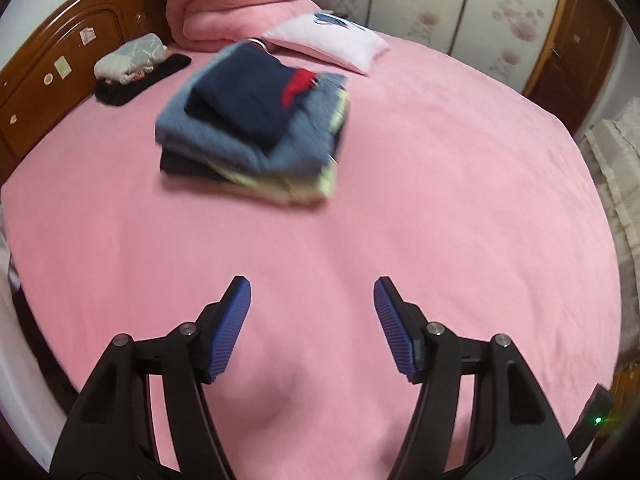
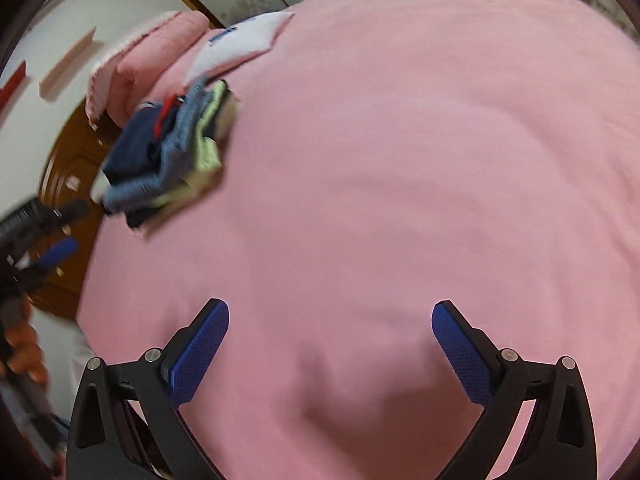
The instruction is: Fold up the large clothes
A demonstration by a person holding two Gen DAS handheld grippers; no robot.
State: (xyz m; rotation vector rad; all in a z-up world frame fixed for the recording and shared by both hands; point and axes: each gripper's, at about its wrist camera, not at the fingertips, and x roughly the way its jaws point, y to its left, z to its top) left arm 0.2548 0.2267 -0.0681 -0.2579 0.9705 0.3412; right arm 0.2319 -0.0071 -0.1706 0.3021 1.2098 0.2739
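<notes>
A stack of folded clothes (image 1: 256, 120) lies on the pink bed sheet (image 1: 440, 200): a navy piece with a red patch on top, a grey-blue one under it, pale yellow-green and dark layers at the bottom. The right wrist view shows the same stack (image 2: 172, 152), blurred, at the upper left. My left gripper (image 1: 312, 300) hangs open over bare sheet, well short of the stack, with nothing between its blue pads. My right gripper (image 2: 330, 316) stands wide open over the sheet (image 2: 400, 160), empty too. The left gripper (image 2: 60, 232) appears at the left edge of the right wrist view, held by a hand (image 2: 24, 352).
A rolled pink quilt (image 1: 244, 0) and a white pillow (image 1: 332, 40) lie by the wooden headboard (image 1: 60, 68). A small grey bundle on a black cloth (image 1: 132, 64) sits beside them. Floral wardrobe doors (image 1: 460, 12) stand beyond the bed. Pale fabric (image 1: 620, 168) lies past the right edge.
</notes>
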